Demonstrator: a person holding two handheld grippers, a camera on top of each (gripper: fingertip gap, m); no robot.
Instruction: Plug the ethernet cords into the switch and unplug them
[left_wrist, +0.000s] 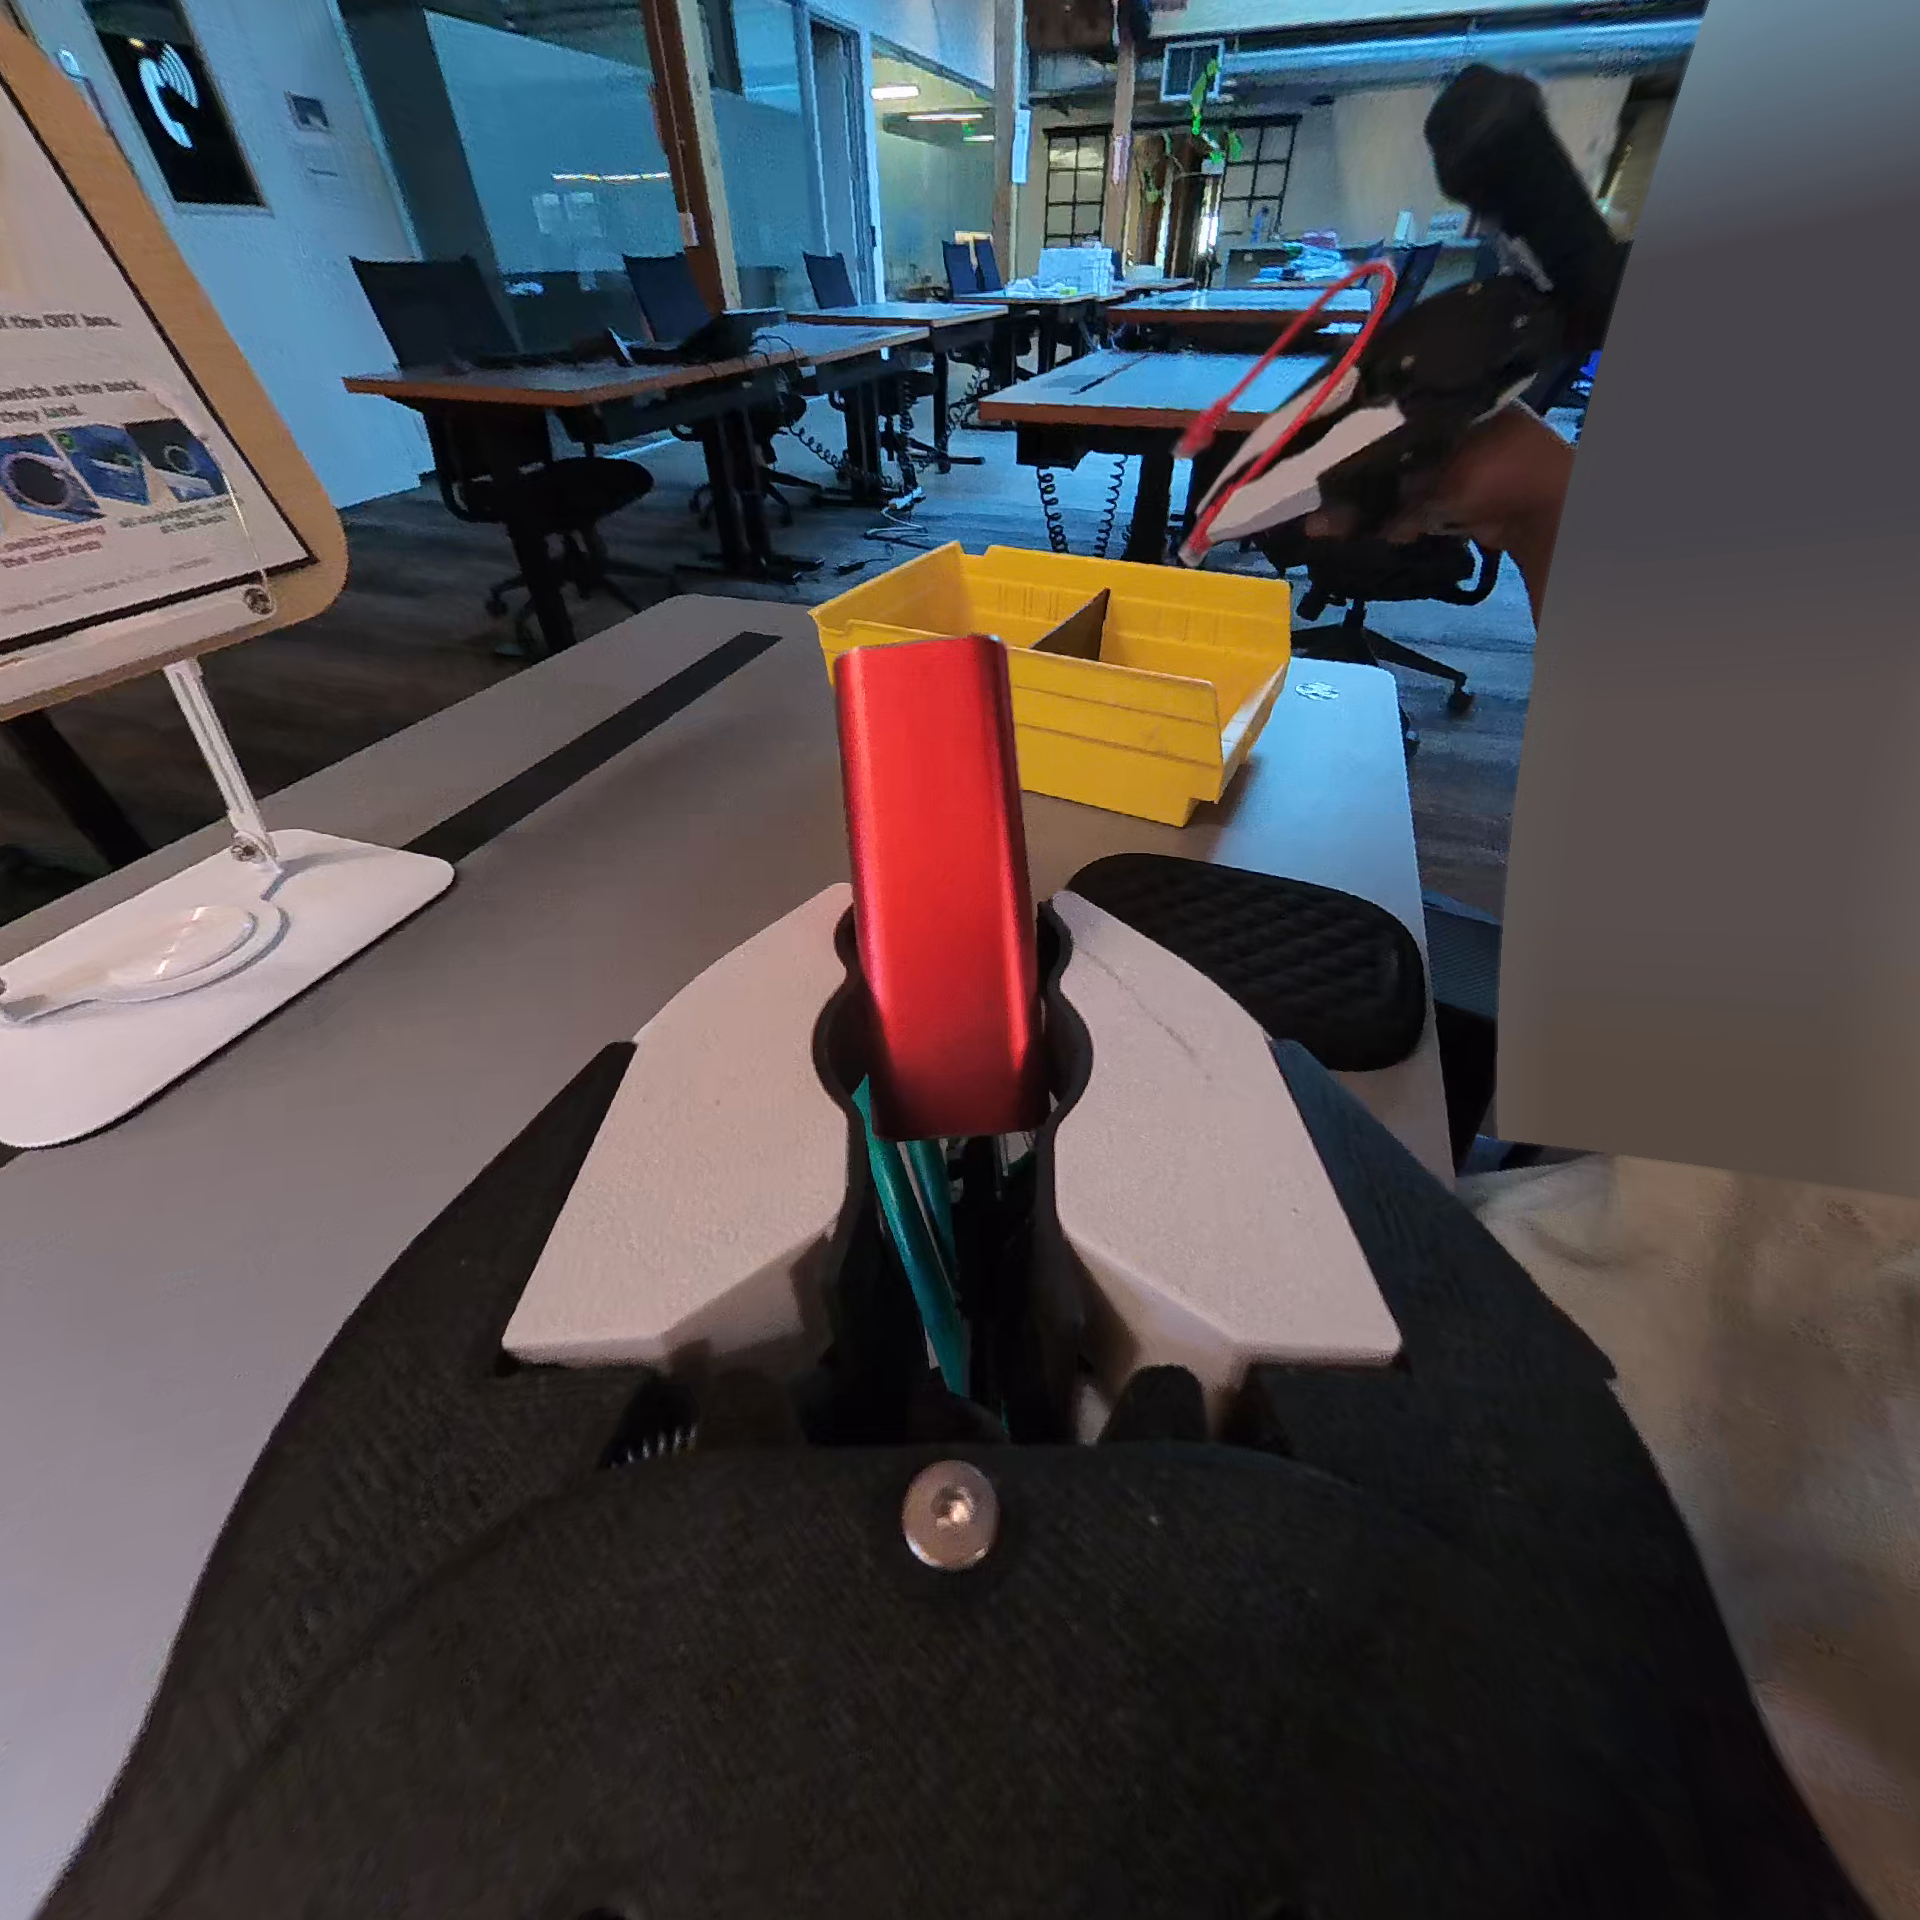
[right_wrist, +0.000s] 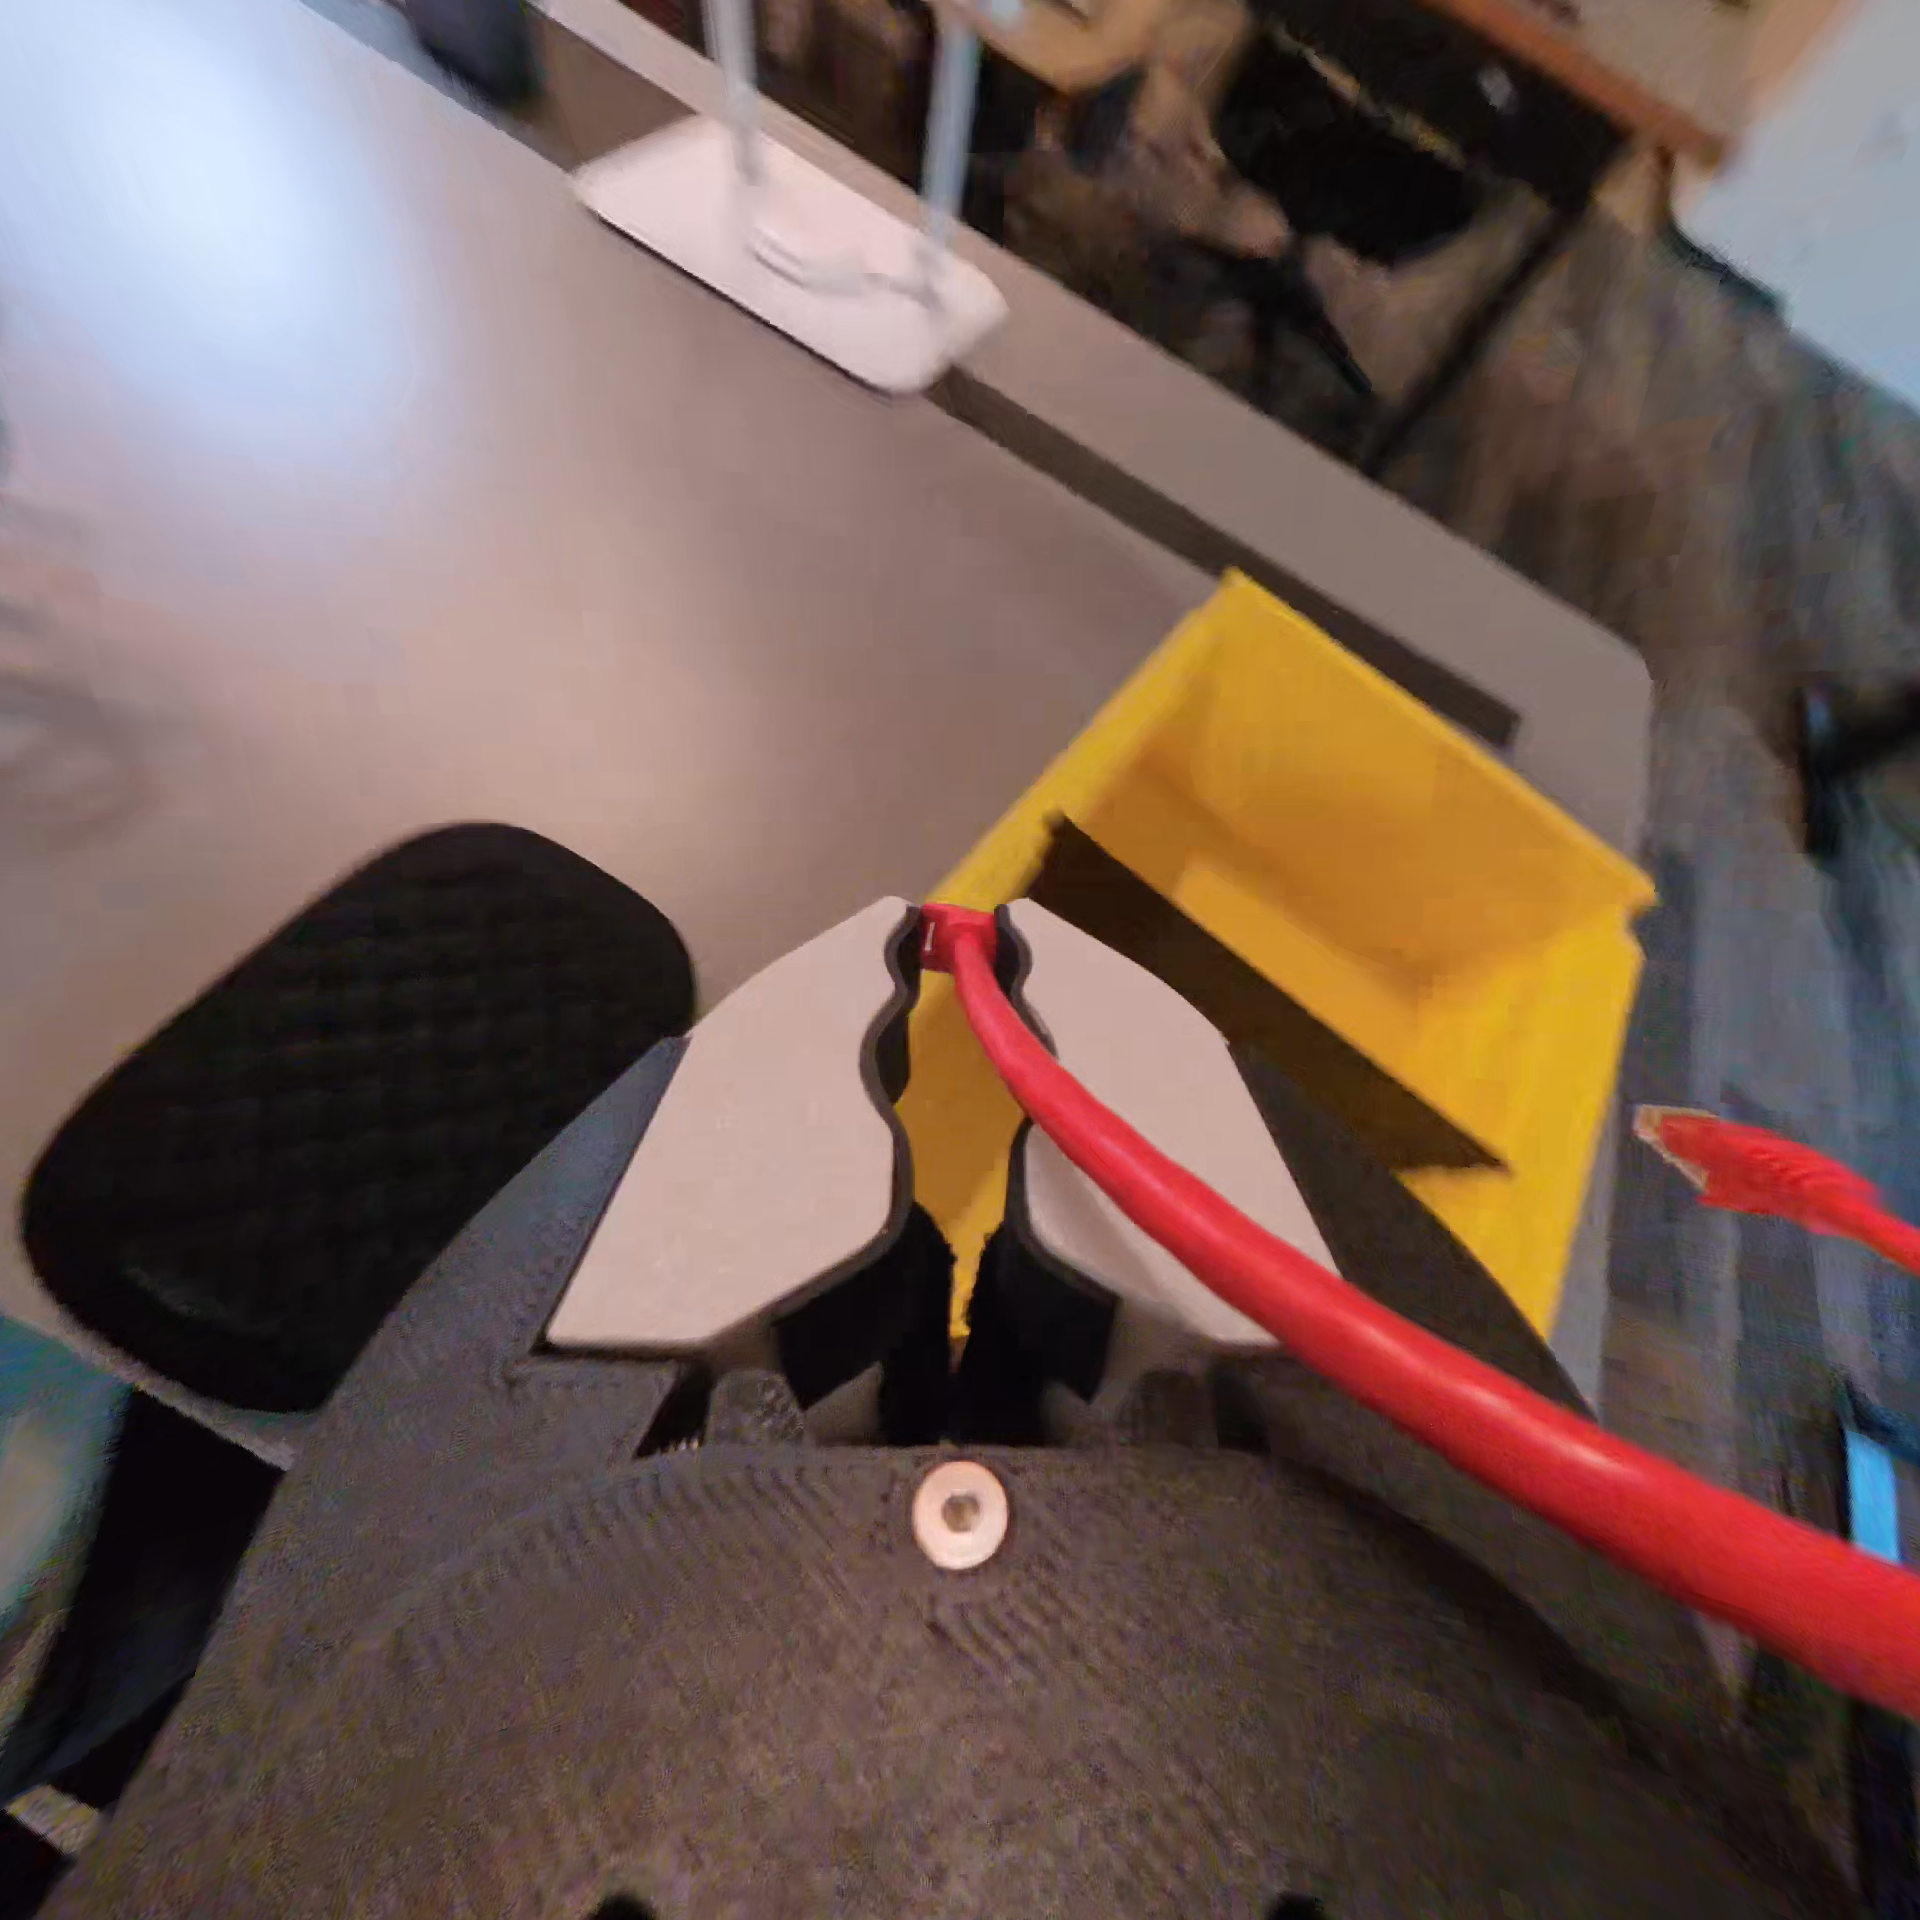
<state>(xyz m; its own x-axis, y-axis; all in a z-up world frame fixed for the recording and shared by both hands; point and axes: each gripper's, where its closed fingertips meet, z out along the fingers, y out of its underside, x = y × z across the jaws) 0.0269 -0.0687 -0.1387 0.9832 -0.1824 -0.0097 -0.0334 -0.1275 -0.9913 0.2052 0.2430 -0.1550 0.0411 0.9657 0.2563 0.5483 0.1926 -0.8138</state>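
Left gripper (left_wrist: 945, 997) was clamped on my red switch (left_wrist: 935, 883), raised near the yellow bin (left_wrist: 1132, 717), green cords (left_wrist: 914, 1247) trailing beneath. Right gripper (right_wrist: 951, 951) pinched the red cord (right_wrist: 1195, 1226) at its plug, above that bin. Cord judged light and limp, best held at the stiff plug.
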